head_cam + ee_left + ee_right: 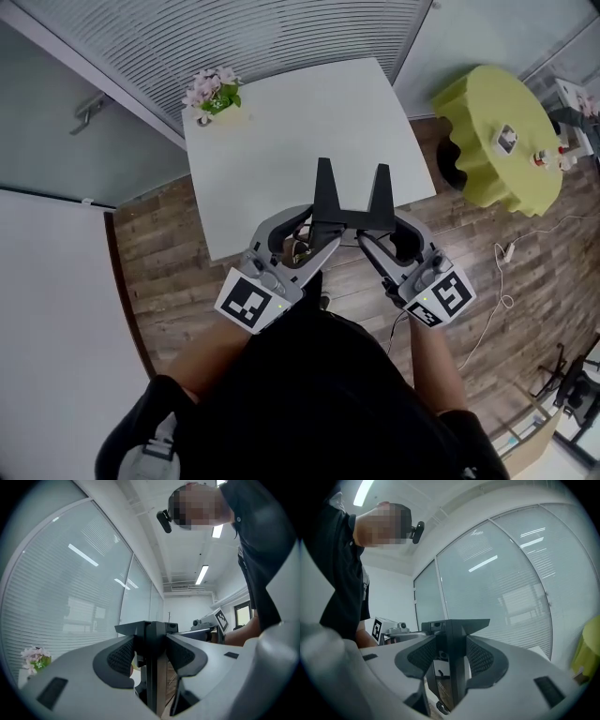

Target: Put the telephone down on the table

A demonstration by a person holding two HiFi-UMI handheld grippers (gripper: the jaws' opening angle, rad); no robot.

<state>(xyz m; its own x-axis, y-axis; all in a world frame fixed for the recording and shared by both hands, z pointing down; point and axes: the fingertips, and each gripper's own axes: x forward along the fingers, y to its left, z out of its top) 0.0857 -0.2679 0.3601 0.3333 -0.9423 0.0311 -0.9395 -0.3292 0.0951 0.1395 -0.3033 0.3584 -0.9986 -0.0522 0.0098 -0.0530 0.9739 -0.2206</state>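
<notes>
The telephone [352,202] is a black piece with two tapered prongs. It hangs over the near edge of the white table [281,141], held level from both sides. My left gripper [323,236] is shut on its left end, and my right gripper [368,238] is shut on its right end. In the left gripper view the ribbed pads [123,656] press on a black edge of the telephone [151,639]. The right gripper view shows the same grip, with the telephone [454,634] clamped between the pads [480,657].
A small pot of pink flowers [214,94] stands at the table's far left corner. A yellow-green round table [497,131] with small items stands to the right. A white cable [506,281] lies on the wooden floor. A glass wall with blinds runs behind the table.
</notes>
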